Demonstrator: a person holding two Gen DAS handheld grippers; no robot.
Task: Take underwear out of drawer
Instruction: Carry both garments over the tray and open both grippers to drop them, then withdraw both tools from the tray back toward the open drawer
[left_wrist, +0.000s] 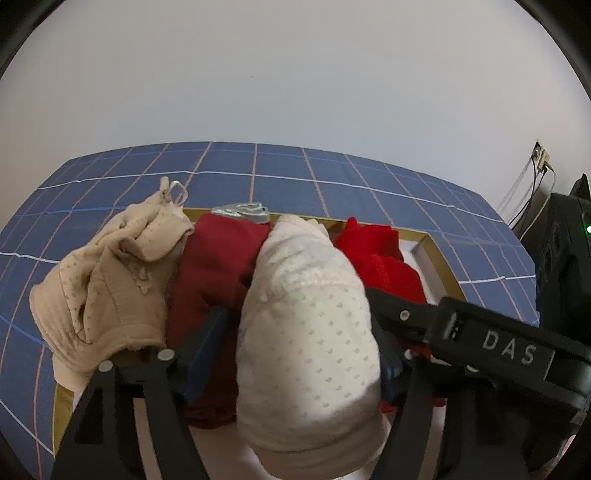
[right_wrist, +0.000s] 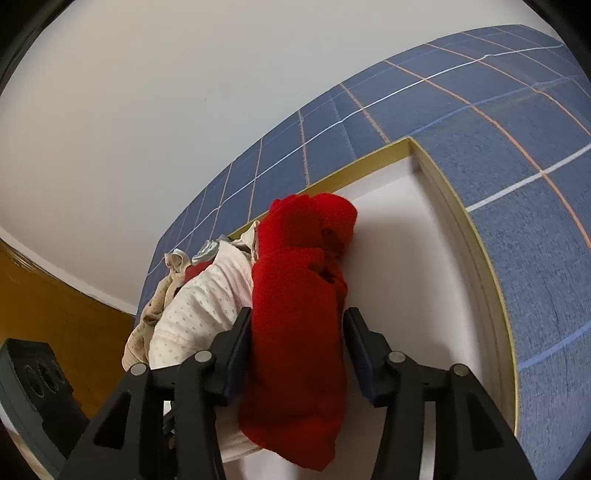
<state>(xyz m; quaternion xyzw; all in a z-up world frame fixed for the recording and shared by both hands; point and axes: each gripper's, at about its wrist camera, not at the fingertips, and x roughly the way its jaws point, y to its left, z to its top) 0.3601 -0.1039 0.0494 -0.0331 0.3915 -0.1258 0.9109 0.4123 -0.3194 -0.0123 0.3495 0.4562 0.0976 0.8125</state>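
Observation:
A shallow white drawer with a gold rim (left_wrist: 439, 258) (right_wrist: 391, 147) holds a pile of underwear. My left gripper (left_wrist: 306, 347) has its jaws on both sides of a cream dotted piece (left_wrist: 310, 332) that bulges up between them. Beside it lie a beige dotted piece (left_wrist: 110, 284), a dark red piece (left_wrist: 218, 254) and a bright red piece (left_wrist: 380, 254). My right gripper (right_wrist: 295, 350) has its jaws around the bright red piece (right_wrist: 299, 295), pads touching its sides. The right gripper's black body (left_wrist: 480, 339) shows in the left wrist view.
A blue checked cloth (left_wrist: 258, 173) (right_wrist: 517, 184) lies under and around the drawer. A grey piece (left_wrist: 243, 212) lies at the drawer's far edge. A black box (left_wrist: 565, 266) and wall cables (left_wrist: 532, 192) stand at the right. A white wall is behind.

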